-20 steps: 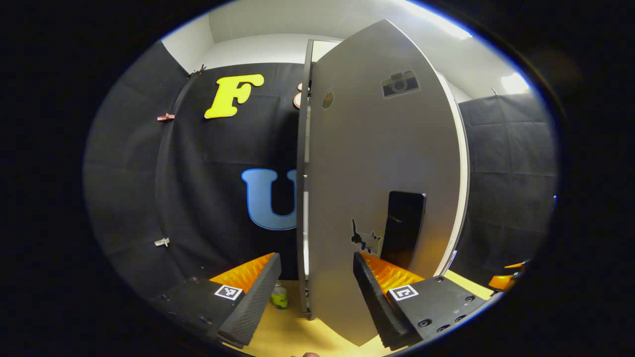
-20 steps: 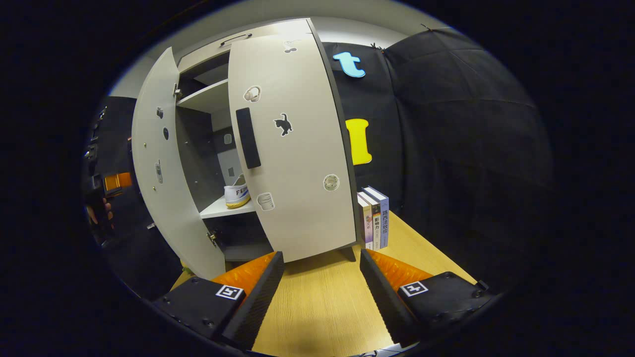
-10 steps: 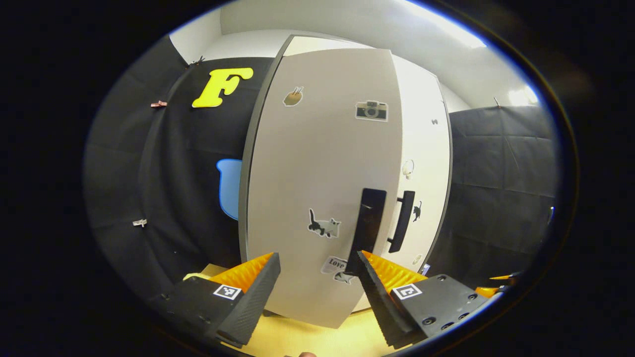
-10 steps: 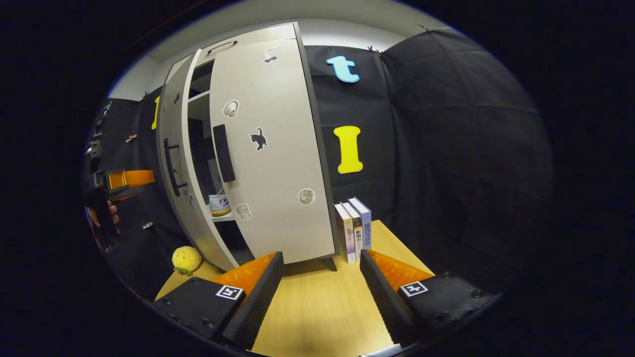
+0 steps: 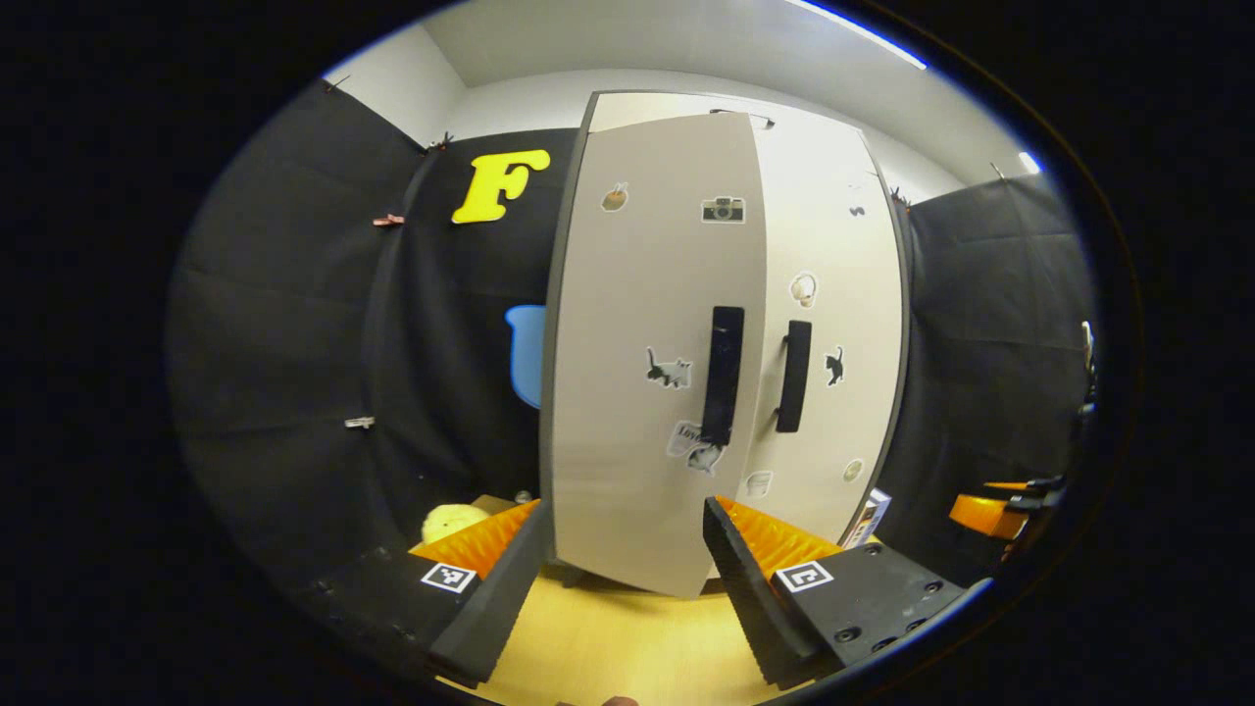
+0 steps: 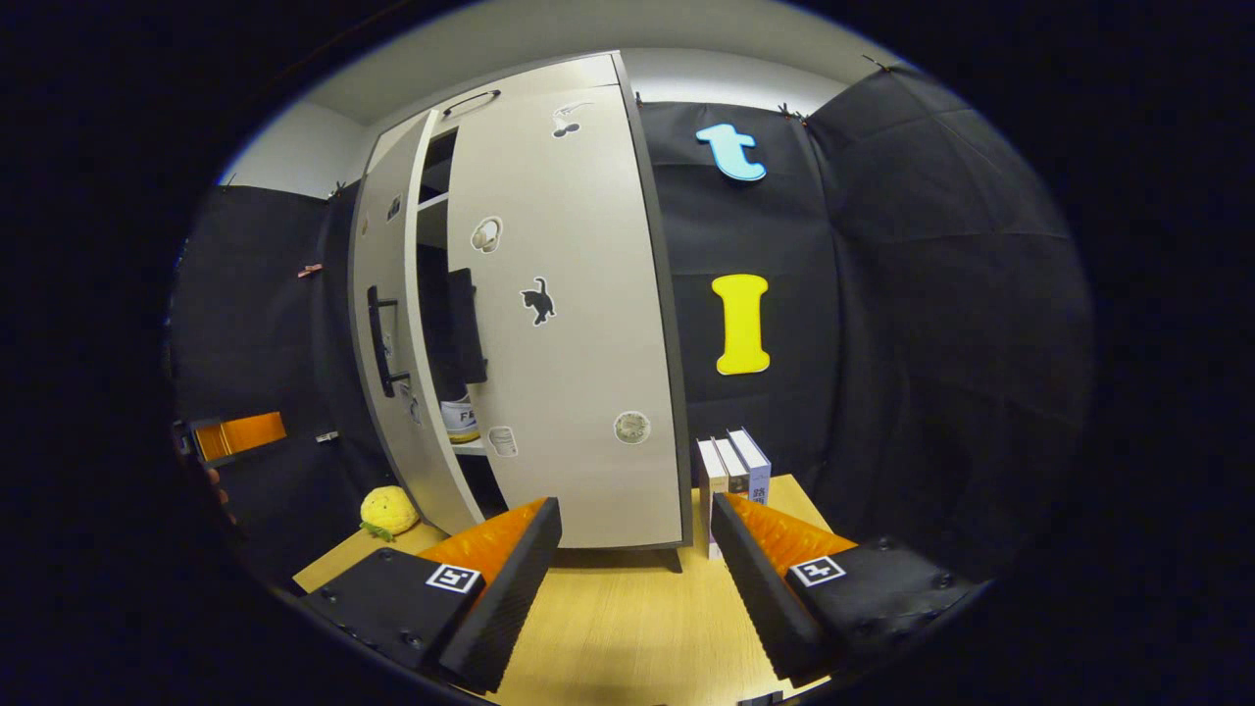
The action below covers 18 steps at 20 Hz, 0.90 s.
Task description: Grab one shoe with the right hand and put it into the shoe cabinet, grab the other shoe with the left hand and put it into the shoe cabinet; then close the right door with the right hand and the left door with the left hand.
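Swung the left door [image 5: 647,373] most of the way shut within the last second; narrow gap remained beside the right door [image 6: 569,324], task nearly finished. One shoe [image 6: 459,420] glimpsed on the inner shelf. Left gripper [image 5: 623,579] and right gripper [image 6: 637,579] both spread apart, holding nothing. Books [image 6: 730,471] and yellow toy [image 6: 389,510] near the desk's back edge, obstructing nothing.

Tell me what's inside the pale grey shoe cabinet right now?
Through the door gap of the pale grey shoe cabinet, a white shoe sits on a shelf. The second shoe is hidden behind the doors.

- Left gripper [image 5: 618,588]: black blocks behind the fingers, each with a square black-white marker and small screws.
- Right gripper [image 6: 632,588]: same blocks, markers, screws.
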Available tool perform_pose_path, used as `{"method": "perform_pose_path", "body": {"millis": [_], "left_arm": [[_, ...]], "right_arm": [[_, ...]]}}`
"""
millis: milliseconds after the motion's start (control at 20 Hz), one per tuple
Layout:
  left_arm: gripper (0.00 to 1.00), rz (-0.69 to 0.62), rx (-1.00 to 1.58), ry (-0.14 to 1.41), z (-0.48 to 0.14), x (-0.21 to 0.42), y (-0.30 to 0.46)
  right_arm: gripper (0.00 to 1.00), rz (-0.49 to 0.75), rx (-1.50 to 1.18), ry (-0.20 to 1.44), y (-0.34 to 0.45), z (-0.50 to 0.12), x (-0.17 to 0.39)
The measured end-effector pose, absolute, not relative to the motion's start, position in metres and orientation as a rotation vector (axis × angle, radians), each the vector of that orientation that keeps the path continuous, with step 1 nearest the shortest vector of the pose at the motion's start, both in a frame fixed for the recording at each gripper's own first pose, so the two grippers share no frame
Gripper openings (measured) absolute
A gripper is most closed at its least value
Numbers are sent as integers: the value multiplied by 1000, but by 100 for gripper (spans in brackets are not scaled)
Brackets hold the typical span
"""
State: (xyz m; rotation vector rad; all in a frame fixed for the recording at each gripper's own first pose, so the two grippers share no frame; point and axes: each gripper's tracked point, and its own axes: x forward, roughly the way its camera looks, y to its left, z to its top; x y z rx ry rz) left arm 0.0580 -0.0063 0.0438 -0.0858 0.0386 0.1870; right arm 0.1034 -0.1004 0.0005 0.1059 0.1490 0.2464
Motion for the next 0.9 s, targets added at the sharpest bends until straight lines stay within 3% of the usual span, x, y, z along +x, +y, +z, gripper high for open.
{"method": "perform_pose_path", "body": {"millis": [300,900], "left_arm": [[95,241,-87,38,22,8,1],[95,124,-77,44,-19,-27,18]], "right_arm": [[98,267,94,141,-85,-7,74],[98,188,78,152,-55,-28,-1]]}}
